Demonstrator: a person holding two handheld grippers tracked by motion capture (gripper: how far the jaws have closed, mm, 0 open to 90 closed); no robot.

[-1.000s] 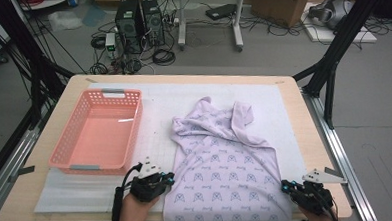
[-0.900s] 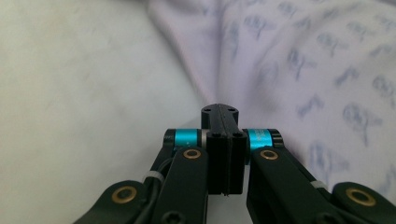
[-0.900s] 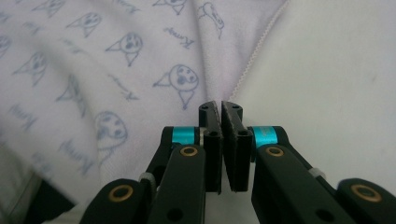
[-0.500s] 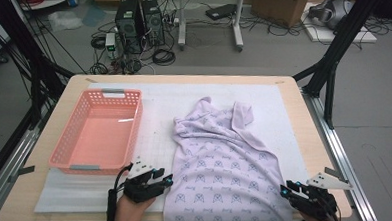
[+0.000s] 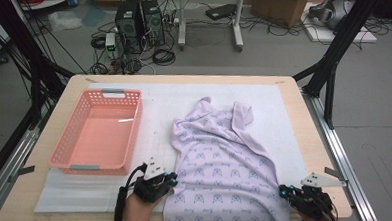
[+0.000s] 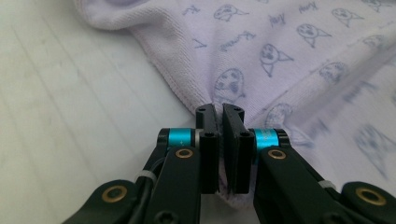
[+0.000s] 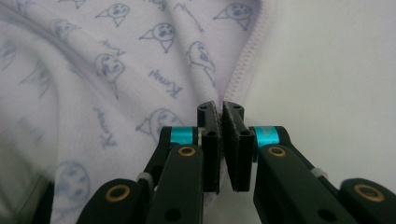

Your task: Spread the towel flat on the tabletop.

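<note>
A pale lilac towel (image 5: pixel 221 164) printed with small cartoon animal faces lies rumpled across a white mat (image 5: pixel 159 117) on the wooden tabletop (image 5: pixel 304 121). A person stands at the near edge with a claw in each hand.

The left claw (image 5: pixel 168 181) sits at the towel's near left edge. From the left gripper view, its claw (image 6: pixel 222 114) has just snapped closed again, and the stitched hem of the towel (image 6: pixel 280 51) is pinched between the two black jaws, the cloth bunching up right in front of them. Bare white mat (image 6: pixel 70 116) lies to the left of this claw.

The right claw (image 5: pixel 287 192) sits at the towel's near right corner. In the right gripper view, this claw (image 7: pixel 222 114) has likewise just closed, clamped on the towel's seamed edge (image 7: pixel 140 70), with the fabric spreading ahead of the jaws and to their left, and plain mat (image 7: pixel 327 70) to their right.

The rest of the towel stretches away from both claws toward the far side, folded over itself there. A pink plastic basket (image 5: pixel 65 151) rests beyond and left of the left claw, just apart from the towel.
</note>
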